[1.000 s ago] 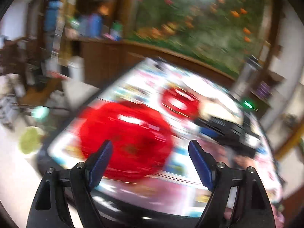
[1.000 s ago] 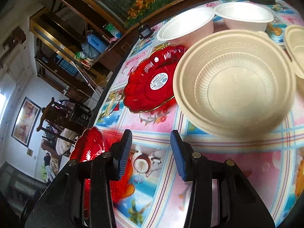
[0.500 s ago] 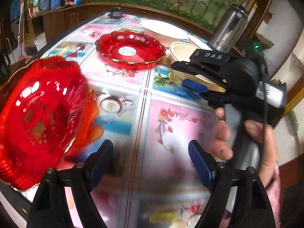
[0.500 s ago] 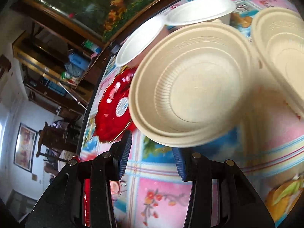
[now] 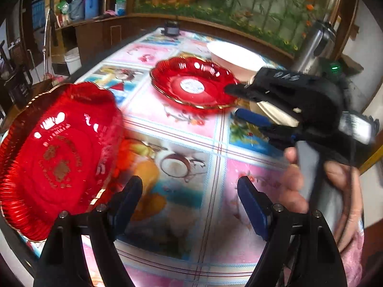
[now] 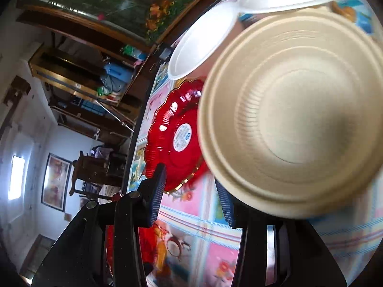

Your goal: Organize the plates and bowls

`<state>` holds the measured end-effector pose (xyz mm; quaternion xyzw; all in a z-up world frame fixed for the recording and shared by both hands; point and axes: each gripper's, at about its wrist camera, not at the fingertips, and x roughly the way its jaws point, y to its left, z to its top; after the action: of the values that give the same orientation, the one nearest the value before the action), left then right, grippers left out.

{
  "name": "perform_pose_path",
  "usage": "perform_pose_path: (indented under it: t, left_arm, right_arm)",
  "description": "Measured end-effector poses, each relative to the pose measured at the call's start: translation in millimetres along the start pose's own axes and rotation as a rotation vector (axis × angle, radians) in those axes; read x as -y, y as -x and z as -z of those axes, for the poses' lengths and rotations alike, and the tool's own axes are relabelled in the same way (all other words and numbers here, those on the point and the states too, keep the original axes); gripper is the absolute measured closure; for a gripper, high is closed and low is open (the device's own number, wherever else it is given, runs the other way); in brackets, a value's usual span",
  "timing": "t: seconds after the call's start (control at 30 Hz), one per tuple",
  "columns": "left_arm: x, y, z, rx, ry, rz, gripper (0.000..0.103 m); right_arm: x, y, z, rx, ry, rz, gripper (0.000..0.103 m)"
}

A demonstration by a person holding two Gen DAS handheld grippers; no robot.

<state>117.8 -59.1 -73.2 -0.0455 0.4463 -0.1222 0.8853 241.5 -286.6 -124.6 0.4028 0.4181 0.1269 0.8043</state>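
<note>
The left gripper (image 5: 189, 196) hangs with jaws wide and empty over bare tabletop (image 5: 182, 124), a red plate (image 5: 55, 153) overhanging the near-left edge. The right gripper (image 6: 191, 193), jaws parted and holding nothing, sits at the beige bowl (image 6: 294, 117) rim, beside a second red plate (image 6: 174, 138).

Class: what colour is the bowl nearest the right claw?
Beige bowl, clearest in the right wrist view.

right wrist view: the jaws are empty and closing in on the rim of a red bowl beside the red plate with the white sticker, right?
Not quite. In the right wrist view the bowl is beige, not red. The rest holds: the right gripper is empty, near the bowl's rim, beside the red plate with the white sticker.
</note>
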Motion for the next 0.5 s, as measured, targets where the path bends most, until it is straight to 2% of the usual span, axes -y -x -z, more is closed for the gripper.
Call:
perform_pose_path:
  t: [0.1, 0.2, 0.27, 0.3, 0.5]
  left_arm:
    - [-3, 10, 3, 0.039, -0.018, -0.027, 0.021]
    - [-5, 17, 3, 0.071, -0.038, -0.044, 0.021]
    - [-6, 19, 3, 0.072, -0.036, -0.041, 0.021]
    - [-6, 19, 2, 0.072, -0.035, -0.037, 0.021]
    - [-10, 11, -2, 0.002, 0.014, 0.045, 0.021]
  right_arm:
    - [1, -14, -2, -0.016, -0.025, 0.03, 0.06]
    - [0, -20, -6, -0.008, -0.022, 0.017, 0.062]
    - [4, -24, -8, -0.008, -0.024, 0.038, 0.077]
    - [9, -24, -8, -0.008, -0.031, 0.043, 0.089]
    - [21, -10, -5, -0.048, -0.074, 0.01, 0.09]
